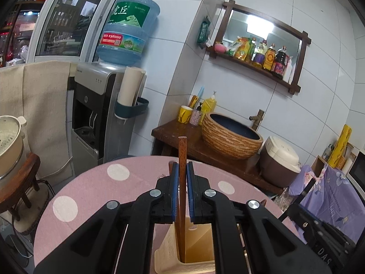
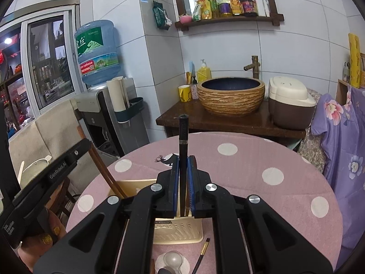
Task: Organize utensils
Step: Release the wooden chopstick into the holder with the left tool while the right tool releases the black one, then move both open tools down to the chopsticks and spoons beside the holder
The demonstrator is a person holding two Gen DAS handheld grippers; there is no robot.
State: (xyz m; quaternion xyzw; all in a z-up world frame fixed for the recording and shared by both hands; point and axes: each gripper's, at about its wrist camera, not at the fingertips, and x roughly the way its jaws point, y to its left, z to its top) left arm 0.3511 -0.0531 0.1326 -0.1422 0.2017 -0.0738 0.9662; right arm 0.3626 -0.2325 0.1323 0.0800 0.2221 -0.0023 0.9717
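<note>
Two grippers: left gripper (image 1: 181, 171) clenched on a brown chopstick (image 1: 182, 150); right gripper (image 2: 183, 166) clenched on a black chopstick (image 2: 183, 134), both held upright to drop in.
Holder: cream utensil holder (image 2: 178, 230) at 6 o'clock beneath both (chopstick tips enter it).
Hidden: holder compartments; spoon (image 2: 172, 259) cut off.
Far: pink dotted table (image 2: 251, 164), basin (image 2: 230, 96) at 12 o'clock.

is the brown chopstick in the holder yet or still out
Partly in: the brown chopstick, clamped upright in the left gripper, has its lower end inside the holder.
</note>
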